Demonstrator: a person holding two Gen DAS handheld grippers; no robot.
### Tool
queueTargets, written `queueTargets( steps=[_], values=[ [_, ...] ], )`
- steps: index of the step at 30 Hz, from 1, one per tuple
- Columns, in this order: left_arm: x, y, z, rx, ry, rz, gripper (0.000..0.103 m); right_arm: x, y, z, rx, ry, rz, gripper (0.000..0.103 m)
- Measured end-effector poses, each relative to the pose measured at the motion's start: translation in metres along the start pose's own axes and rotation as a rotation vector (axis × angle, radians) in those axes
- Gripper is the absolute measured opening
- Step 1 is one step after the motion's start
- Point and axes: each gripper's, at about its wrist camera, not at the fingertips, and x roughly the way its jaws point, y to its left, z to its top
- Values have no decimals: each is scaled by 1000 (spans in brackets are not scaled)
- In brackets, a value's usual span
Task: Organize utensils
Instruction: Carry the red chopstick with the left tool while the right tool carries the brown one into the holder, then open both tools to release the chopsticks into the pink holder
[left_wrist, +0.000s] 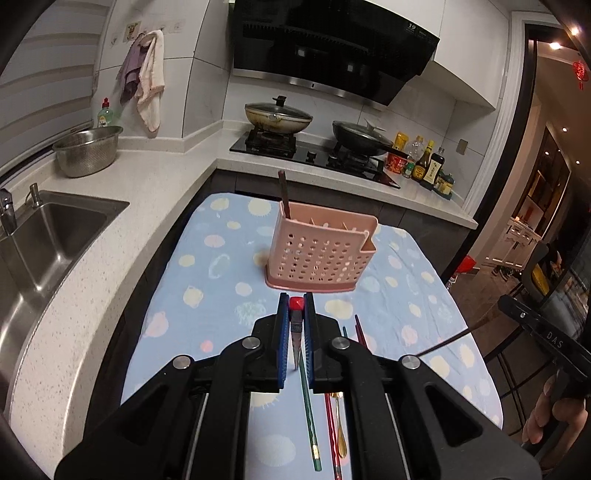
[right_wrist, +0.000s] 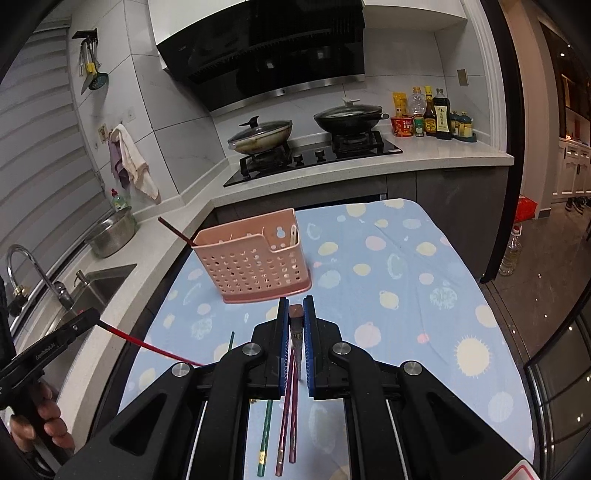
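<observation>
Kitchen counters flank a cloth-covered table (left_wrist: 221, 266) with the pink utensil caddy (left_wrist: 317, 254) at its centre. Left gripper (left_wrist: 296, 306) is clenched on a red chopstick (right_wrist: 147, 345) and right gripper (right_wrist: 296, 308) on a brown chopstick (left_wrist: 454, 338), both seemingly mid-carry. Next, each should tip upright over the caddy's open top; more chopsticks (right_wrist: 286, 413) lie near, with clear room around.

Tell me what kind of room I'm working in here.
A home kitchen, most likely: a gas hob with lidded pans under a range hood, a steel sink in the counter, and sauce bottles beside the hob.
</observation>
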Motion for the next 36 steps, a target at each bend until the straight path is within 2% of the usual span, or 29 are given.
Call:
queueTargets(
  steps=[11,17,23,29,36],
  values=[
    [19,-14,70,25,-87,-43,7,23,17,73,-8,-85,78,7],
    [21,-30,123,60,-185,-63,7,32,30,130,5,-159,153,7],
    [28,-42,171,77,-285,-68,7,55,43,170,2,-225,161,7],
    [58,-39,194,73,-305,-36,7,94,47,186,38,-212,179,7],
    [99,-26,185,61,-239,-14,7,146,52,172,15,-116,146,7]
  ],
)
